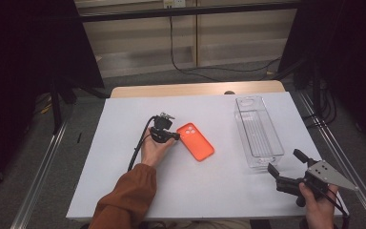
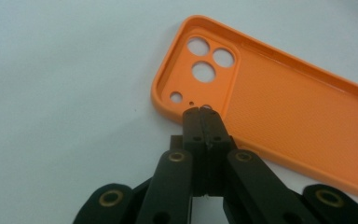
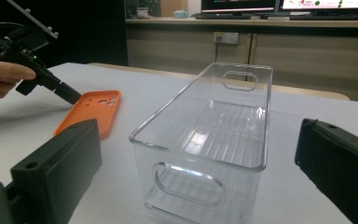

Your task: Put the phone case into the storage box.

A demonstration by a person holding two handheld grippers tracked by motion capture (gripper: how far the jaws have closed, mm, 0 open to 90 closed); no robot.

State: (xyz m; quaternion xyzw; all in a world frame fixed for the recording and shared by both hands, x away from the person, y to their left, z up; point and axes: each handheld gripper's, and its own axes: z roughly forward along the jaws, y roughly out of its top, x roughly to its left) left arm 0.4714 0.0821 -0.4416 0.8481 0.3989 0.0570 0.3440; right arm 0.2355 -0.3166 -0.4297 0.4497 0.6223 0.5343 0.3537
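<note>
— What sort of place is this?

— A lab or test room, not a home. The white table stands inside a frame of metal rails, with dark curtains at both sides.

— Anything past its far edge?

— A black cable trails over grey floor, there is a wall socket, and monitors sit on a long wooden counter.

Even overhead light, dark room edges, close jaws slightly blurred.
</note>
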